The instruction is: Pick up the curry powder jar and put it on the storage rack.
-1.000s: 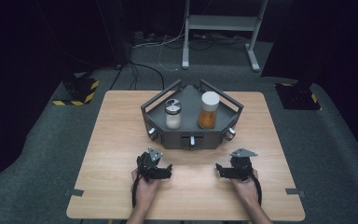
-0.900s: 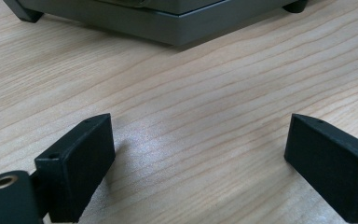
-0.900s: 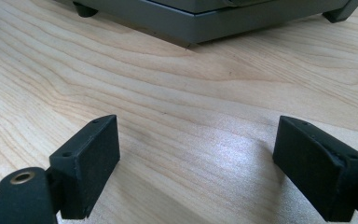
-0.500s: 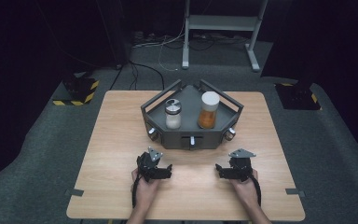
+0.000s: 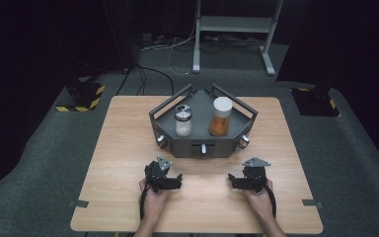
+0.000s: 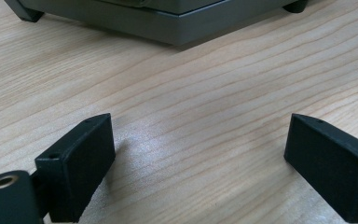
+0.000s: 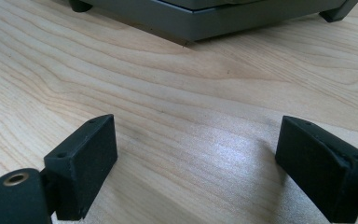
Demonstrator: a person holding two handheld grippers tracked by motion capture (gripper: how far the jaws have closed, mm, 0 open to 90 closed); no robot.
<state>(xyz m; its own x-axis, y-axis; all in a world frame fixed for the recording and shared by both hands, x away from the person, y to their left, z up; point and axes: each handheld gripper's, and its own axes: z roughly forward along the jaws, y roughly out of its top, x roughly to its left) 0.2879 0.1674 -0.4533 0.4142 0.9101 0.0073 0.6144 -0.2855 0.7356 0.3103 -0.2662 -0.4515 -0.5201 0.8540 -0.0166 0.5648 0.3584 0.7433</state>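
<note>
Meanwhile both hands stay put, left gripper [image 5: 180,178] wide, right gripper [image 5: 230,179] jaws just opened wider, both empty.

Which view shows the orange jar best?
High view: the orange jar stands whole, white lid on, in the grey rack beside the salt shaker. The left gripper view and right gripper view catch just the rack's base edge above bare table, so the jar is cropped off there.

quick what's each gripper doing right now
Left gripper: open, holding nothing.
Right gripper: open, holding nothing; its jaws have just been opening.
</note>
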